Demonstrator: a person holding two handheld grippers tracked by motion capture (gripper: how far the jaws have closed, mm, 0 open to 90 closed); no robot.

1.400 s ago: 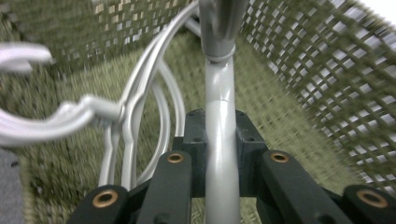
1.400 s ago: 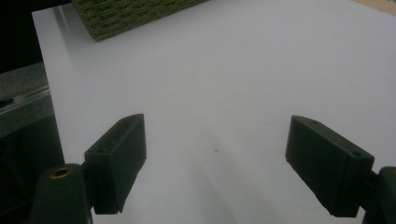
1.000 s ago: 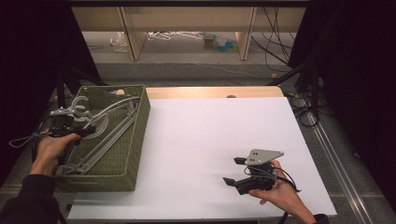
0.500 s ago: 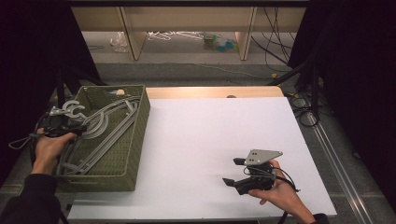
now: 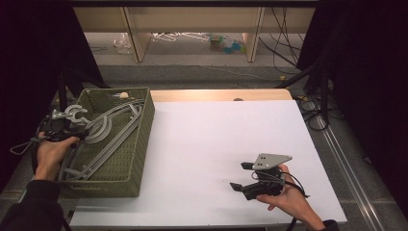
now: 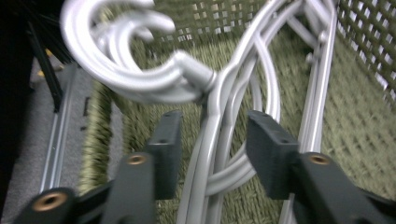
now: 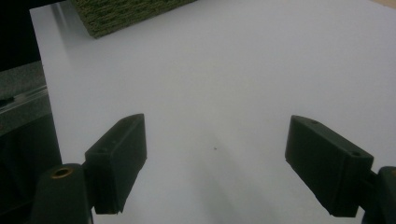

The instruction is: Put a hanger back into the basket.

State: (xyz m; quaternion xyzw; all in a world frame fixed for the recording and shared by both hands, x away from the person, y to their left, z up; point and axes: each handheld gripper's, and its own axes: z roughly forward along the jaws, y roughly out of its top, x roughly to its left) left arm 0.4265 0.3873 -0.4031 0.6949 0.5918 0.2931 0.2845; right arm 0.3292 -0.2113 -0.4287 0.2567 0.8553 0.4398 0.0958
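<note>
Your left gripper point(image 6: 212, 135) at basket's point(image 5: 139, 144) left rim: jaws just opening, grey hangers point(image 6: 219, 116) between, pads not pressing. Hangers lie in basket, far left. Your right gripper point(image 7: 215, 158) near right on white table point(image 5: 207, 144), jaws wide.

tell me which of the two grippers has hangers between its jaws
The left gripper: grey plastic hangers pass between its jaws, which have just been opening. The right gripper frames bare white tabletop.

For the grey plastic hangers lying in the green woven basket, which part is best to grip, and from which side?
Probably the neck, just below the hook, of the grey plastic hangers. There the stems bunch into one narrow bundle that fits between the jaws. Come from above, at the hook end by the rim of the green woven basket. The left gripper straddles that spot, its jaws just opening, pads apart from the stems.
</note>
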